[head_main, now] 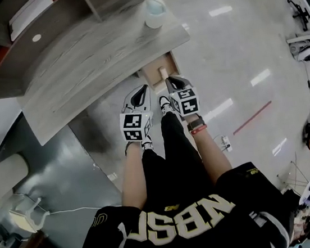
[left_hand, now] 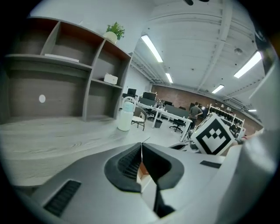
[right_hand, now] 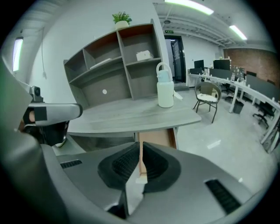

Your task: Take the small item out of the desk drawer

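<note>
**Q:** Claws, from the head view?

**A:** Left claw and right claw hang side by side at the open drawer under the desk. The small item, a pale block, stands inside the drawer, just beyond the right claw's tips.

**Q:** Left gripper view?

**A:** Jaws pressed together, empty. Desktop and a bottle lie beyond.

**Q:** Right gripper view?

**A:** Jaws a crack apart, pressing nothing. The drawer shows through the slit.

My marker cubes are black-and-white; the desk grey wood-grain, its drawer tan, the jug on it white and mint
</note>
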Demonstrator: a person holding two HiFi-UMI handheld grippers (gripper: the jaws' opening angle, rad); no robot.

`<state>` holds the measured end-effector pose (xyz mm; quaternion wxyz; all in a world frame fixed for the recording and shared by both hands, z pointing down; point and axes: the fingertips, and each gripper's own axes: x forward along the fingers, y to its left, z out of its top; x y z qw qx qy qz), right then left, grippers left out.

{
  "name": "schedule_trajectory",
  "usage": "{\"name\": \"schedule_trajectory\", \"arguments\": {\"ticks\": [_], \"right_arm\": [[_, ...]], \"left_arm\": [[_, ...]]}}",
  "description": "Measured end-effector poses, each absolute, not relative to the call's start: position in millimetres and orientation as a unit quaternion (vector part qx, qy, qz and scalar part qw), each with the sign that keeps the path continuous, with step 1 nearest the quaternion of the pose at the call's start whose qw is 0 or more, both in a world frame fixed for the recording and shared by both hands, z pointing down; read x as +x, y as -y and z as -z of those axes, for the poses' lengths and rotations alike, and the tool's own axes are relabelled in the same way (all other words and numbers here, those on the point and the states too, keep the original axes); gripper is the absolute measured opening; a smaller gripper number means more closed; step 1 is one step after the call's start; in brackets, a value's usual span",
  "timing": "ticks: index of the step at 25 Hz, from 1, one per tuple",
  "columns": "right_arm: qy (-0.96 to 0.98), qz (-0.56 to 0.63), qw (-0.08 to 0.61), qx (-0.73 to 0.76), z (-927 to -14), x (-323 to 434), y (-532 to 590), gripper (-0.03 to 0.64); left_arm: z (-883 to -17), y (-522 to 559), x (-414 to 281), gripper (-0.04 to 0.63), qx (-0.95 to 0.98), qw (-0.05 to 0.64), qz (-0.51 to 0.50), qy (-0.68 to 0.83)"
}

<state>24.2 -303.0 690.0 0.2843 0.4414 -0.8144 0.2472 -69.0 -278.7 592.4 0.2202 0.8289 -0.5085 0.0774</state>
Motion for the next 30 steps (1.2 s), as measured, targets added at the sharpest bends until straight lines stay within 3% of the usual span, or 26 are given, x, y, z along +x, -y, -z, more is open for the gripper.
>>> {"name": "schedule_trajectory", "arguments": {"ticks": [20,25,30], "right_arm": [[0.761,-0.330,0.395,0.394,-871.7,40.9,345.1,0.055],[0.754,-0.345,0.404,0.385,-899.8,44.5,349.9,0.114],[0.746,-0.354,0.405,0.392,-922.8,47.3,359.1,0.127]], "left_arm": [[-696.9,324.1,-67.0,0.015,0.798,0.299,-0.102,0.514],[-714.0,328.2,-63.0,0.015,0.786,0.316,-0.107,0.520],[-727.6,326.9,-65.6,0.015,0.781,0.321,-0.117,0.523]]}}
